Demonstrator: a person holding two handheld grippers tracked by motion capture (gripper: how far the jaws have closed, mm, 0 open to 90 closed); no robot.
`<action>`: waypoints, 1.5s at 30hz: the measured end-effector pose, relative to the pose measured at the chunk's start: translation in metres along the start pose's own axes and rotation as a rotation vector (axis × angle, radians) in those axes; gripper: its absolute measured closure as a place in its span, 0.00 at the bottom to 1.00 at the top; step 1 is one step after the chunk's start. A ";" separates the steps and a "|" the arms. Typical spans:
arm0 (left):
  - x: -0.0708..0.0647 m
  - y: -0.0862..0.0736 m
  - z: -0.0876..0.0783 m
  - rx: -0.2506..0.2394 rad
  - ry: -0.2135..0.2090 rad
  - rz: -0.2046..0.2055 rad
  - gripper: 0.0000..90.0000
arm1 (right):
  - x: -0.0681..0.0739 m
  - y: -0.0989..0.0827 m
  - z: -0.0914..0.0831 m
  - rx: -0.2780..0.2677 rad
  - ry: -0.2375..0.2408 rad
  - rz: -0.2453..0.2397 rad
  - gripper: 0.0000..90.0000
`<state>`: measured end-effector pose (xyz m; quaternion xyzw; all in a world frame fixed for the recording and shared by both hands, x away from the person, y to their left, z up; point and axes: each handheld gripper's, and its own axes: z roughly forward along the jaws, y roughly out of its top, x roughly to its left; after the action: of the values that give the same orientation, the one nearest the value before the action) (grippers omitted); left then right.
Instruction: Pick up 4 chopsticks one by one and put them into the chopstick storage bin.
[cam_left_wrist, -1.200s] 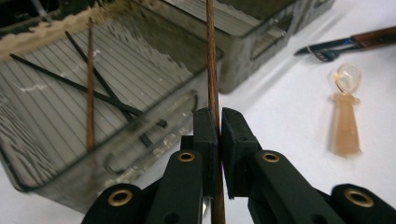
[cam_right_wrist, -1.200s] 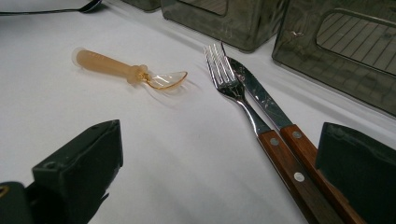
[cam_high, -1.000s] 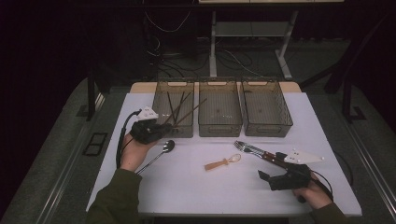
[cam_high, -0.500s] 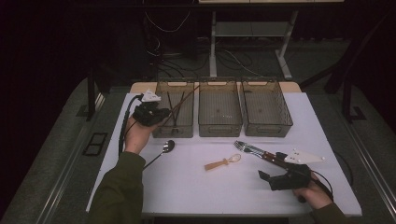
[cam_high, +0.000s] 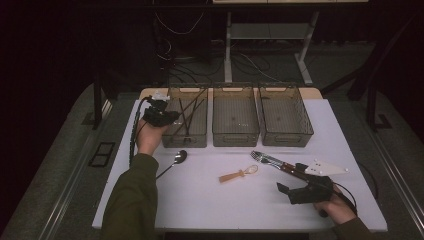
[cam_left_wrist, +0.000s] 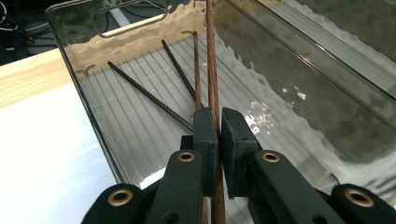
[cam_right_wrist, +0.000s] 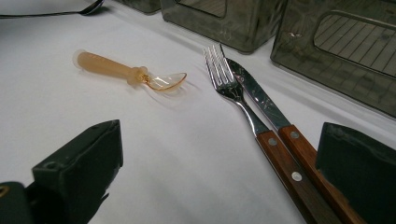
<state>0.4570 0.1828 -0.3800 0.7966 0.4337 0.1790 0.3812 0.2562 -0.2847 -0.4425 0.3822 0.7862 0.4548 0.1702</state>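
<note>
My left gripper is shut on a brown wooden chopstick, which runs up between its pads and hangs over the left clear bin. In that bin lie two black chopsticks and another brown one. At the front right, my right gripper rests low on the white table, jaws wide open and holding nothing. Just ahead of it, a fork and a knife, both wood-handled, lie side by side.
An amber plastic spoon lies mid-table and a metal spoon lies near the left forearm. A middle bin and a right bin stand in the row beside the left one.
The left hand has carried the chopstick away from the table front to the left bin's near left corner. The right hand has kept still.
</note>
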 end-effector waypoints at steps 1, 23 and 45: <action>0.001 0.001 0.001 0.000 0.000 -0.005 0.94 | 0.000 0.000 0.000 0.002 0.001 0.002 0.01; -0.005 0.004 0.008 0.005 -0.005 -0.003 0.72 | 0.001 0.000 -0.001 -0.001 0.004 0.003 0.01; -0.045 -0.018 -0.035 -0.083 -0.173 0.046 0.36 | 0.001 0.001 -0.001 0.002 0.003 0.003 0.01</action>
<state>0.4004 0.1673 -0.3695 0.8023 0.3729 0.1359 0.4457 0.2557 -0.2844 -0.4416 0.3828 0.7864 0.4547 0.1681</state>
